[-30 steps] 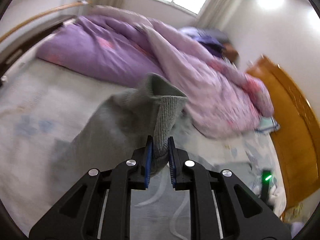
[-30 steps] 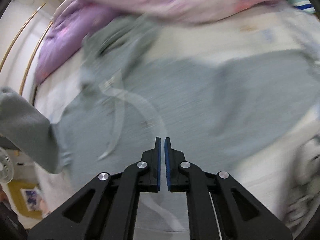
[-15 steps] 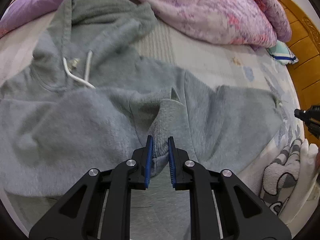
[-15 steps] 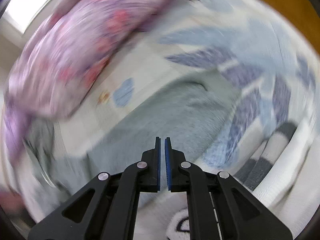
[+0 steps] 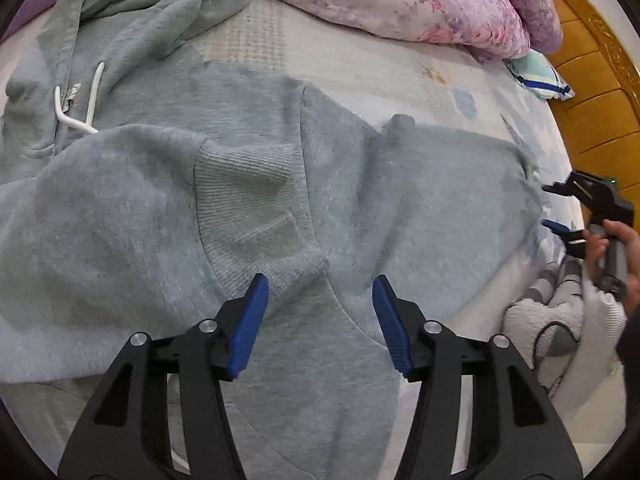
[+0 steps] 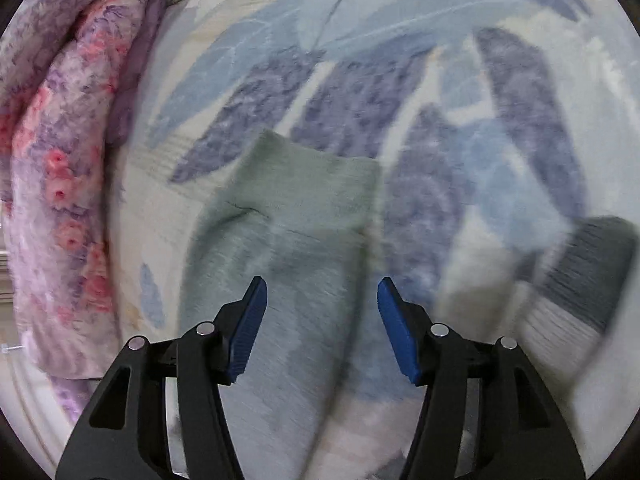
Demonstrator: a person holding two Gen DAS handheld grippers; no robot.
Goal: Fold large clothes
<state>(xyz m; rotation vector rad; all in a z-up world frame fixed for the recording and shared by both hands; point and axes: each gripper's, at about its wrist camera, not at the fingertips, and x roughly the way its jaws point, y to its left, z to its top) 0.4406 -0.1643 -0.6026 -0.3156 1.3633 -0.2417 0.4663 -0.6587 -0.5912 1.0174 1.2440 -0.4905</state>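
A grey-green hoodie [image 5: 132,216] lies spread on the bed, hood at the top left with a white drawstring [image 5: 76,118]. One sleeve is folded across the chest, its ribbed cuff [image 5: 248,208] lying just ahead of my left gripper [image 5: 320,292], which is open and empty above it. The other sleeve stretches right; its ribbed cuff [image 6: 308,184] lies flat on the sheet ahead of my right gripper [image 6: 320,292], which is open over the sleeve. The right gripper also shows in the left wrist view [image 5: 576,208], at the sleeve's end.
A pink-purple floral quilt [image 5: 420,4] is bunched along the far side of the bed. The wooden headboard [image 5: 600,92] stands at the right. A grey-and-white striped blanket [image 5: 560,320] lies at the bed's near right corner. The floral bedsheet [image 6: 400,60] surrounds the right cuff.
My left gripper has opened and let go of the sleeve cuff, now lying on the hoodie's chest. My right gripper has opened and moved over the other sleeve's cuff.
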